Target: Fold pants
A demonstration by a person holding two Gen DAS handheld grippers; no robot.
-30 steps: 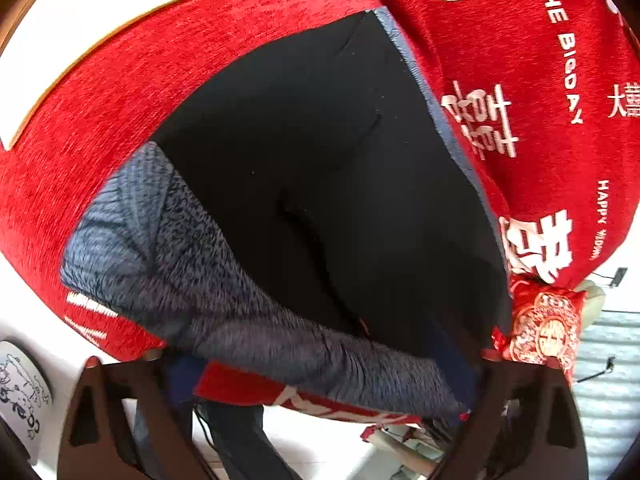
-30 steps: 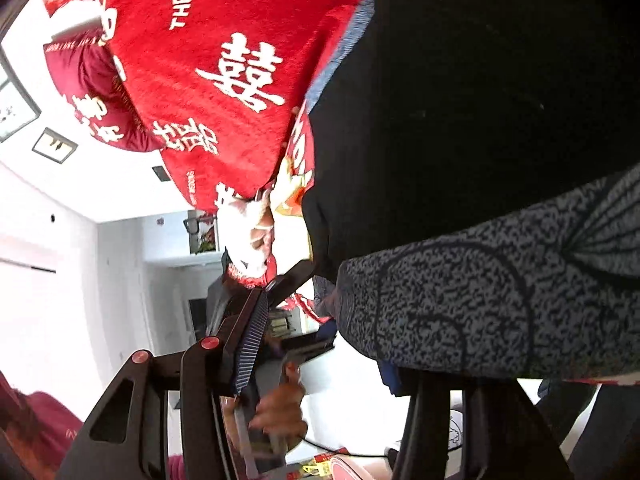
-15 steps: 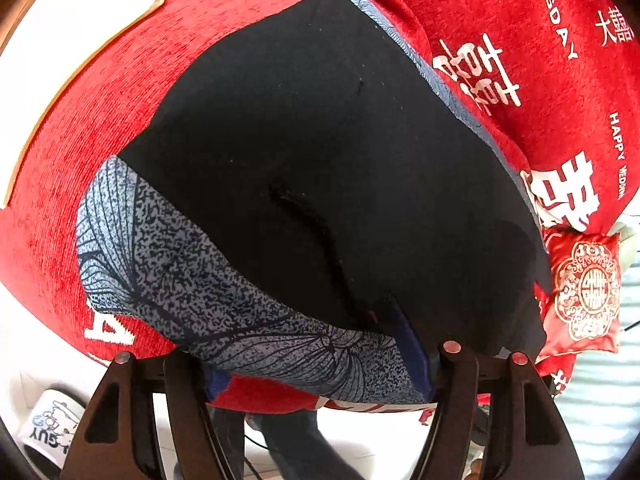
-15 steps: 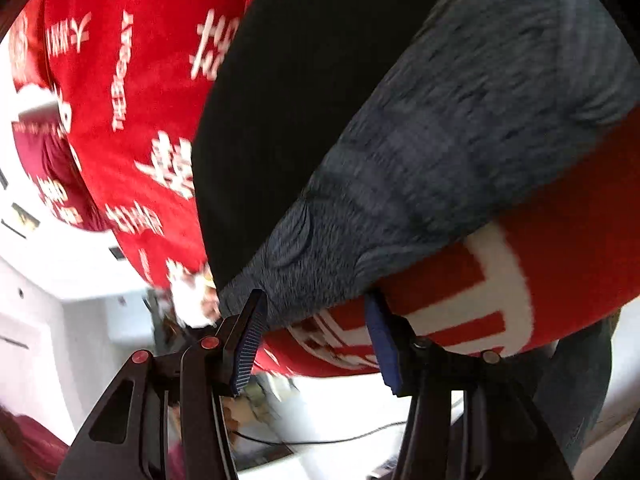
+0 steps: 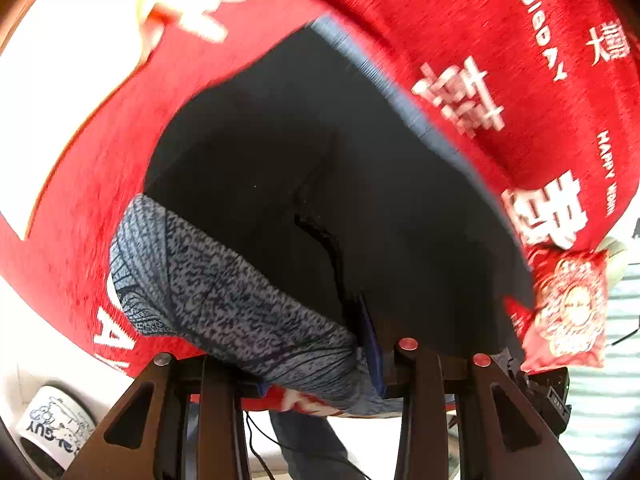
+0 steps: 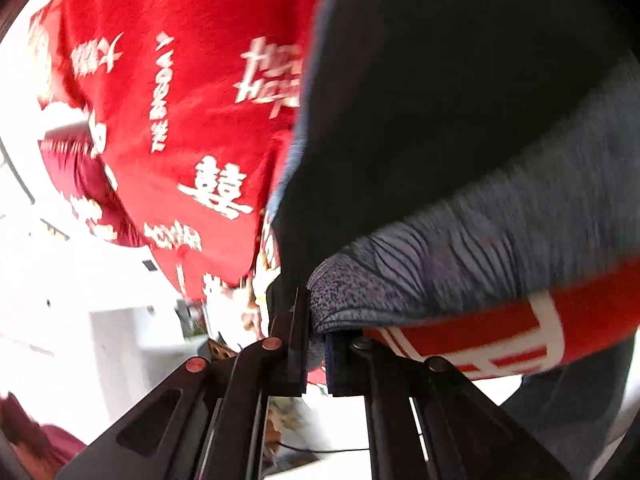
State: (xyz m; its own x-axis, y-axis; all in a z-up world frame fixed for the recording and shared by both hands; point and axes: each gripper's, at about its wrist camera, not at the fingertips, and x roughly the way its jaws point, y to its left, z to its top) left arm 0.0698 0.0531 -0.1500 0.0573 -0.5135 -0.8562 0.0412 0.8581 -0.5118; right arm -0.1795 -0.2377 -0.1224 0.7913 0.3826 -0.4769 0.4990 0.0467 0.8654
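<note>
The black pants with a mottled grey waistband (image 5: 224, 300) lie on the red printed cover (image 5: 500, 32); soft, limp, light, best pinched at the band; both the left gripper (image 5: 320, 364) at 6 o'clock and right gripper (image 6: 318, 340) clamp it

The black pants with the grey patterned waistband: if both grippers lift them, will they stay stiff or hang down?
The black pants with the grey patterned waistband probably hang limp: the band bunches at the left gripper and wrinkles at the right gripper. They seem light and unlikely to slip.
</note>
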